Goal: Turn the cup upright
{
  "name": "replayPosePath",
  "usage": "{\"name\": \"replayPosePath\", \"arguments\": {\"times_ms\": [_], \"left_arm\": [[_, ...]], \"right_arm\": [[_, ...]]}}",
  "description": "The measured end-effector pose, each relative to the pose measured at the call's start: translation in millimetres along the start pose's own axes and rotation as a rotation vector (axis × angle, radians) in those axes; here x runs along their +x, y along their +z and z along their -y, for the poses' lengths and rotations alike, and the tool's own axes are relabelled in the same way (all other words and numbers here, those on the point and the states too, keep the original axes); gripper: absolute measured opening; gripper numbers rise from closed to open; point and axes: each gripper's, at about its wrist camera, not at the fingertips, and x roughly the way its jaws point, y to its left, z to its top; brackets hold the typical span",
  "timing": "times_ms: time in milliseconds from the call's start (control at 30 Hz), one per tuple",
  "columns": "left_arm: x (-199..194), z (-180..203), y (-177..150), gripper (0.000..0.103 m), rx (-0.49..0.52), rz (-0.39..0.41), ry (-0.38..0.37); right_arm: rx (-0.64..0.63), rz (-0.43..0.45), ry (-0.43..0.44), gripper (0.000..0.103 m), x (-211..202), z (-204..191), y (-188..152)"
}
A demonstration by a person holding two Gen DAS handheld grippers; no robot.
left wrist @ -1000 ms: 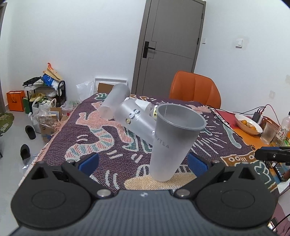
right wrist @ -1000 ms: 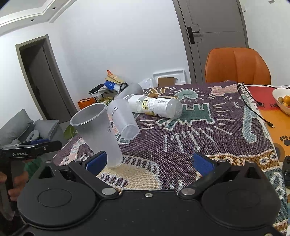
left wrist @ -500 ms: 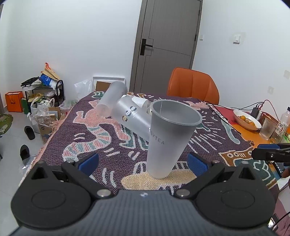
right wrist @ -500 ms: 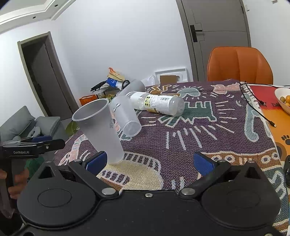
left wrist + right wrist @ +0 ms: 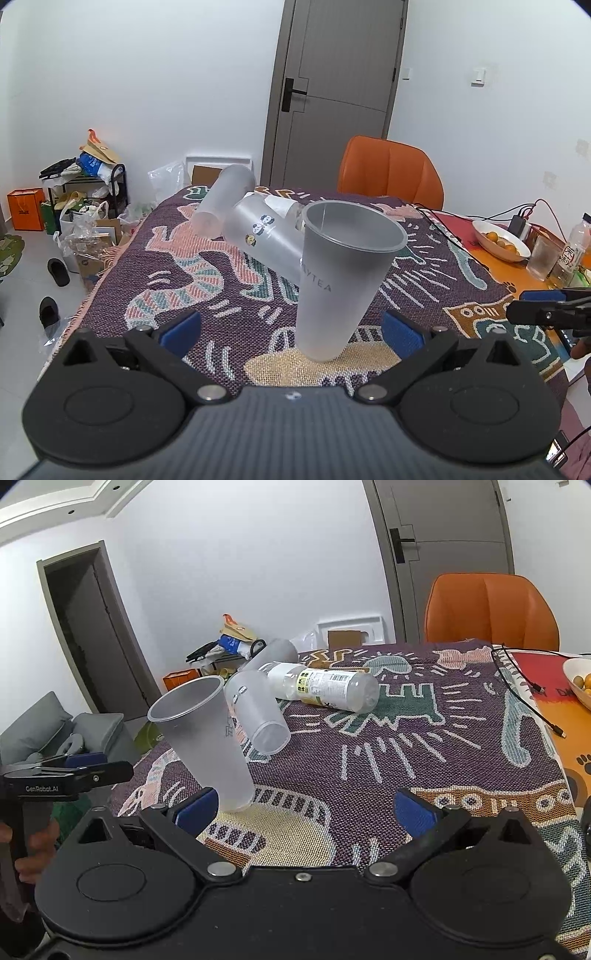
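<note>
A frosted grey cup [image 5: 341, 280] marked "YTEA" stands upright, mouth up, on the patterned cloth; it also shows in the right wrist view [image 5: 207, 746]. My left gripper [image 5: 291, 328] is open and empty, its blue pads wide apart on either side of the cup's base without touching it. My right gripper [image 5: 306, 806] is open and empty, with the cup just beyond its left pad. Behind it a frosted cup with panda stickers [image 5: 262, 240] lies on its side, also in the right wrist view [image 5: 256, 716]. Another frosted cup [image 5: 225, 201] lies further back.
A clear plastic bottle [image 5: 325, 686] lies on its side mid-table. An orange chair [image 5: 391, 173] stands at the far end. A bowl of oranges [image 5: 500, 240], a glass [image 5: 545, 256], a bottle and cables sit on the right. Clutter stands on the floor at the left [image 5: 74, 206].
Both grippers have drawn back slightly and risen; the upright cup stays in place and looks a little lower in both views. Both grippers stay open.
</note>
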Motion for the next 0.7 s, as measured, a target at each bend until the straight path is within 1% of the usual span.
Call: {"name": "replayPosePath", "arguments": {"times_ms": [500,700], "left_arm": [[1.8,2.5,-3.1,0.103,0.016,-0.008,-0.005],[5.7,5.4,-5.8,0.103,0.033,-0.014,-0.012]], "right_arm": [[0.0,-0.01,-0.013,0.103,3.3,3.4,-2.4],[-0.022,-0.024,-0.045,0.103,11.2,2.3,-5.5]]}}
